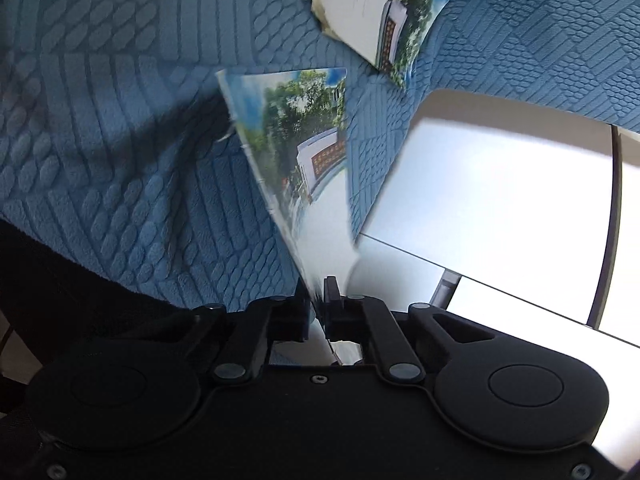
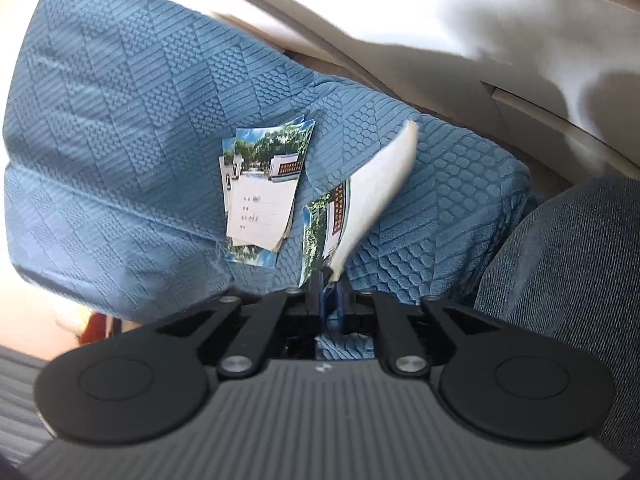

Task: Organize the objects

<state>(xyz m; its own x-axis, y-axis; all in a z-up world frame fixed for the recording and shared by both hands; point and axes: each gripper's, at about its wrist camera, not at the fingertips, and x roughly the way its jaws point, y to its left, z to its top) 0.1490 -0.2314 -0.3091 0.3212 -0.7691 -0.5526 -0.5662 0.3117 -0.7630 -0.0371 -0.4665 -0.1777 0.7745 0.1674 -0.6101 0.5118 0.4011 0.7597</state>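
Note:
My left gripper [image 1: 318, 292] is shut on the near edge of a photo card [image 1: 296, 148] printed with trees and a white building. The card slants up over the blue textured cloth [image 1: 120, 100]. A loose pile of similar cards [image 1: 372, 12] lies further off at the top. In the right wrist view my right gripper [image 2: 326, 288] has its fingers close together on the bottom of a bent card [image 2: 376, 188]. That card shows its white back, with a printed face [image 2: 316, 232] beside it. I cannot tell whether that is one card or two. The card pile [image 2: 262, 196] lies just left of it on the cloth [image 2: 120, 120].
The cloth drapes over a rounded cushion. A bright white flat surface [image 1: 500, 200] lies off the cloth's right edge. Grey-blue fabric [image 2: 560, 260] bulges at the right, and pale furniture [image 2: 440, 20] runs behind the cushion.

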